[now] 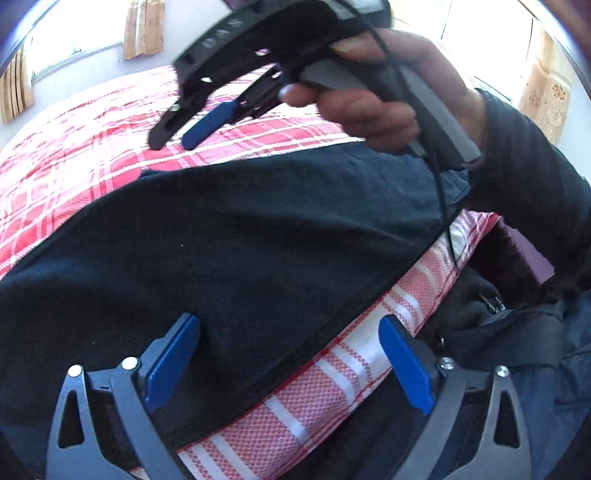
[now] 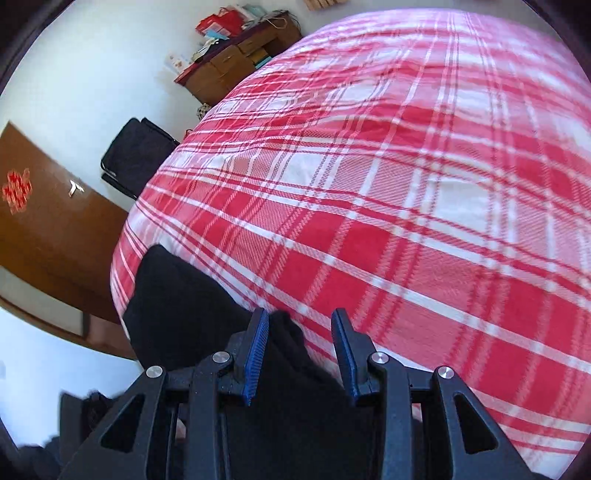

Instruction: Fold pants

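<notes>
Black pants (image 1: 240,236) lie spread across a red and white checked bedspread (image 1: 74,155). My left gripper (image 1: 290,363) hangs over their near hem, jaws wide open; the left pad is over the cloth, the right pad over the bedspread, and neither presses on anything. A hand (image 1: 369,110) holds my right gripper (image 1: 175,138) above the bedspread just past the pants' far edge. In the right wrist view the right gripper (image 2: 301,354) is partly open. A black fold of the pants (image 2: 184,295) lies below and left of it, and its pads do not pinch the cloth.
The bedspread (image 2: 406,184) stretches far ahead of the right gripper. Left of the bed are a brown door (image 2: 48,229), a black chair (image 2: 136,155) and a cluttered wooden desk (image 2: 229,66). Curtains (image 1: 144,29) hang at the windows. The person's dark sleeve (image 1: 528,184) reaches in from the right.
</notes>
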Demonstrator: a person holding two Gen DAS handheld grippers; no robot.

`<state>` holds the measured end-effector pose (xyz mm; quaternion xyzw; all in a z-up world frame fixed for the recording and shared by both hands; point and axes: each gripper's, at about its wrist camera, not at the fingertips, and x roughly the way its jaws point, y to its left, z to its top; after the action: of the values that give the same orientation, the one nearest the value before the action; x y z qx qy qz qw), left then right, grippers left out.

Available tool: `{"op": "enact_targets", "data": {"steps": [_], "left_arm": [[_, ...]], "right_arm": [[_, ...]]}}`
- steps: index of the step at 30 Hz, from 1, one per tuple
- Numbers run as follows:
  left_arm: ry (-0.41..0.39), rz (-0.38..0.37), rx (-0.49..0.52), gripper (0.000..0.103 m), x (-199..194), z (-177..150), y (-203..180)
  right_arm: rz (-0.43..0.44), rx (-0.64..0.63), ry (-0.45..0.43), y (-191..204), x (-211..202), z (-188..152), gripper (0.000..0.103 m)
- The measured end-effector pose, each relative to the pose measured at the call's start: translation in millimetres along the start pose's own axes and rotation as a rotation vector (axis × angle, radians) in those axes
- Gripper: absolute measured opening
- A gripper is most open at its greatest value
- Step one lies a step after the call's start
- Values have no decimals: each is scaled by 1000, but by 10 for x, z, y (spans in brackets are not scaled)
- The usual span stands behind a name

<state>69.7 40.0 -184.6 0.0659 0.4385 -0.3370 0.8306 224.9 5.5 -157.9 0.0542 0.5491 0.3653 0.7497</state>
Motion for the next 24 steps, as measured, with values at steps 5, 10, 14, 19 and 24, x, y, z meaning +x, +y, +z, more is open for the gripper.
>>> {"op": "enact_targets", "data": {"steps": [5, 10, 14, 19, 24], "left_arm": [[5, 21, 23, 99, -2, -64, -80], [7, 23, 22, 99, -54, -91, -140], [12, 33, 37, 99, -27, -80, -154], [10, 33, 35, 99, -8, -67, -185], [14, 53, 73, 99, 24, -96, -230]], "right_arm": [[41, 31, 55, 9, 179, -21, 37], [86, 94, 57, -82, 242, -63, 9], [108, 88, -16, -29, 33, -43, 3], [49, 39, -83, 142, -86, -31, 1], [-75, 73, -34, -59, 190, 0, 1]]}}
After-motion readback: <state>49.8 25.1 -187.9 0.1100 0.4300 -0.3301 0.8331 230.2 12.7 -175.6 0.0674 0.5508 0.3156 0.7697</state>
